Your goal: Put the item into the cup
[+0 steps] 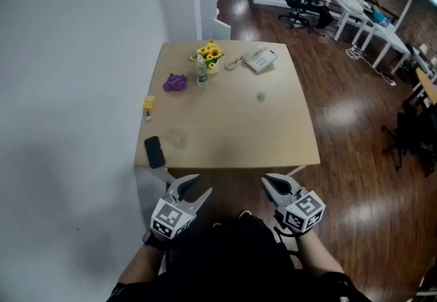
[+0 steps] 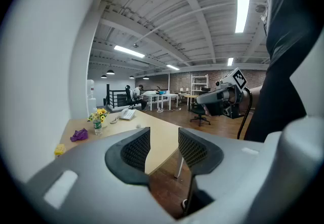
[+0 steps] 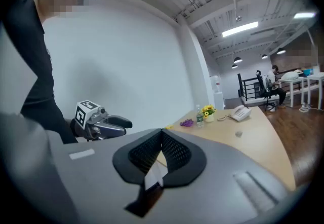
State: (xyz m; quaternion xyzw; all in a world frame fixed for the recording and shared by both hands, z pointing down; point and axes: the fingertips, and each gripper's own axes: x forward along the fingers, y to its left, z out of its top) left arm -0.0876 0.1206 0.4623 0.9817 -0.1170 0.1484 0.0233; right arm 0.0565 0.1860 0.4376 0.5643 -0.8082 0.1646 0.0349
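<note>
Both grippers hang below the near edge of the wooden table [image 1: 232,133], apart from everything on it. My left gripper [image 1: 203,184] is open, its jaws [image 2: 164,139] standing apart with nothing between them. My right gripper [image 1: 265,180] is shut, its fingertips meeting [image 3: 162,132] on nothing. A small greyish object [image 1: 260,96] sits right of the table's middle. A faint round clear shape [image 1: 177,136], perhaps a cup, stands near the front left. A purple item [image 1: 175,82] and a yellow item [image 1: 148,103] lie at the left.
A flower pot [image 1: 211,56], a small bottle [image 1: 201,72] and a desk telephone [image 1: 260,60] stand at the far edge. A black phone [image 1: 154,152] lies at the front left corner. A white wall runs along the left; wooden floor and desks lie to the right.
</note>
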